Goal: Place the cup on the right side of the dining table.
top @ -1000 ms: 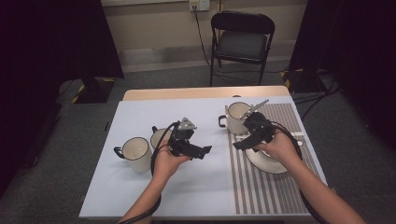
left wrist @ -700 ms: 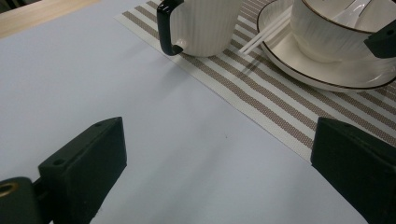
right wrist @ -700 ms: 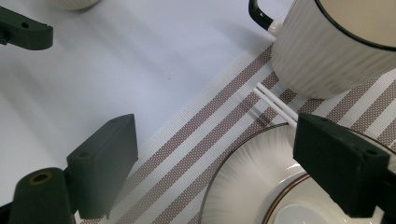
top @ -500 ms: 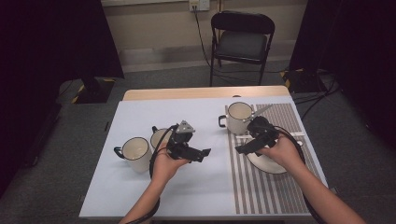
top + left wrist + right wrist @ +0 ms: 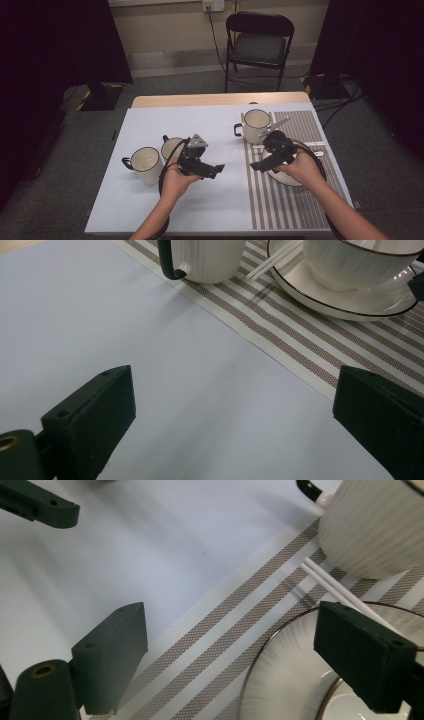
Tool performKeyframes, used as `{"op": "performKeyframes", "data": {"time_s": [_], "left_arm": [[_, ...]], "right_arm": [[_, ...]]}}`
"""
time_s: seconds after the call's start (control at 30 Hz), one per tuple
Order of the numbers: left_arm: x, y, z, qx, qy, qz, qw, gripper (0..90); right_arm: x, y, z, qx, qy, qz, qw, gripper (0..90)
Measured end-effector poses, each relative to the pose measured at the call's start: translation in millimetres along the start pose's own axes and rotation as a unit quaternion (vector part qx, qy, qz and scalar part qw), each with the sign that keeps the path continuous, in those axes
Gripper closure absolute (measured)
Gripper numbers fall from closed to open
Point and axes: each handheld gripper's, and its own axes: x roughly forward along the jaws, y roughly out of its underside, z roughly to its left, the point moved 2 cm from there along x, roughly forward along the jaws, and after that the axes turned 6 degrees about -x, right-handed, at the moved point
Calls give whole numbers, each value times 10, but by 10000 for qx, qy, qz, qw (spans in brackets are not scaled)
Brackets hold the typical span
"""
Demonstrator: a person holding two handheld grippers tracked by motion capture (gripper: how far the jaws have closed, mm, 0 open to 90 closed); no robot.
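Observation:
My left gripper (image 5: pixel 214 171) hovers open over the pale blue cloth (image 5: pixel 220 200) at mid-table, nothing between its wide-apart jaws (image 5: pixel 235 390). My right gripper (image 5: pixel 259 165) is also open and empty; it hangs over the striped placemat's (image 5: pixel 280 205) left edge, its jaws spanning the mat and a saucer's rim (image 5: pixel 232 625). A white ribbed mug (image 5: pixel 256 122) stands on the placemat's far left corner. A white bowl sits on a dark-rimmed saucer (image 5: pixel 350 295) to the right, partly under my right hand. White chopsticks (image 5: pixel 335 587) lie between the mug and the saucer.
Two more white mugs (image 5: pixel 145 162) (image 5: pixel 172 147) stand side by side on the cloth left of my left hand. A folding chair (image 5: pixel 259 45) stands beyond the table's far edge. Cables trail from both grippers toward the near edge.
Both grippers have drifted a little toward the near side of the table; the right one has come down closer to the placemat's left edge. Both stay open.

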Motion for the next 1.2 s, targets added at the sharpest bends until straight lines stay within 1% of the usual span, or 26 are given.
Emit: {"op": "performKeyframes", "data": {"time_s": [0.07, 0.13, 0.17, 0.2, 0.23, 0.27, 0.33, 0.37, 0.4, 0.43, 0.53, 0.57, 0.6, 0.67, 0.7, 0.77, 0.83, 0.9, 0.97, 1.0, 1.07, 1.1, 1.17, 1.2], "left_arm": [[-5, 8, -4, -1, 16, 9, 10000, 31], [-4, 18, -18, -68, 33, -21, 10000, 31], [-14, 21, -10, 20, 18, 16, 10000, 31], [-9, 28, -19, -25, 56, -11, 10000, 31], [-8, 36, -21, -12, 35, 12, 10000, 31], [-6, 42, -22, -12, 38, -5, 10000, 31], [-5, 62, -33, -35, 68, 25, 10000, 31], [-3, 71, -30, -28, 68, 13, 10000, 31], [2, 86, -35, -84, 113, 15, 9999, 31], [1, 93, -32, -72, 96, 42, 9999, 31], [2, 126, -27, -105, 121, 53, 9999, 31], [1, 135, -27, -112, 100, 38, 9999, 30], [-5, 143, -23, -86, 95, 69, 9999, 30], [-5, 159, -28, -102, 100, 34, 9999, 30], [-12, 164, -27, -45, 93, 76, 9999, 29], [-16, 175, -38, -118, 121, 12, 9999, 28], [-30, 181, -48, -90, 146, -5, 9999, 27], [-42, 183, -57, -25, 150, 24, 9999, 27], [-39, 185, -84, -68, 180, -12, 9998, 27], [-47, 181, -94, -13, 181, -7, 9998, 28], [-57, 170, -123, -8, 233, -28, 9997, 27], [-64, 163, -131, 38, 239, -52, 9997, 27], [-75, 155, -150, 40, 278, -33, 9996, 27], [-77, 154, -159, 20, 314, -62, 9995, 27]], "right_arm": [[10, 9, 25, -36, -36, 9, 10000, 130], [16, 19, 47, -35, -54, 8, 10000, 130], [20, 25, 56, -28, -81, 0, 10000, 130], [25, 31, 63, -23, -91, 1, 10000, 130], [30, 37, 69, -25, -85, -7, 10000, 130], [34, 45, 77, -20, -125, -2, 9999, 130], [46, 60, 88, -36, -113, -8, 9999, 130], [53, 69, 94, -37, -145, -1, 9999, 130], [60, 79, 99, -48, -145, 10, 9999, 130], [71, 92, 100, -78, -117, 26, 9999, 129], [84, 118, 112, -63, -144, 55, 9999, 128], [87, 125, 116, -55, -166, 55, 9998, 128], [88, 132, 120, -52, -170, 41, 9998, 128], [89, 145, 131, -41, -193, 34, 9998, 128], [91, 150, 135, -57, -171, 17, 9998, 128], [94, 161, 146, -56, -191, 28, 9998, 128], [103, 172, 160, -56, -227, 26, 9997, 128], [109, 181, 178, -86, -209, 52, 9997, 128], [115, 187, 193, -103, -219, 59, 9997, 128], [121, 189, 199, -121, -227, 32, 9997, 128], [129, 197, 212, -119, -257, 24, 9996, 128], [132, 202, 218, -116, -272, 27, 9996, 128], [135, 212, 225, -100, -280, 56, 9995, 128], [142, 219, 226, -116, -287, 34, 9995, 128]]}}
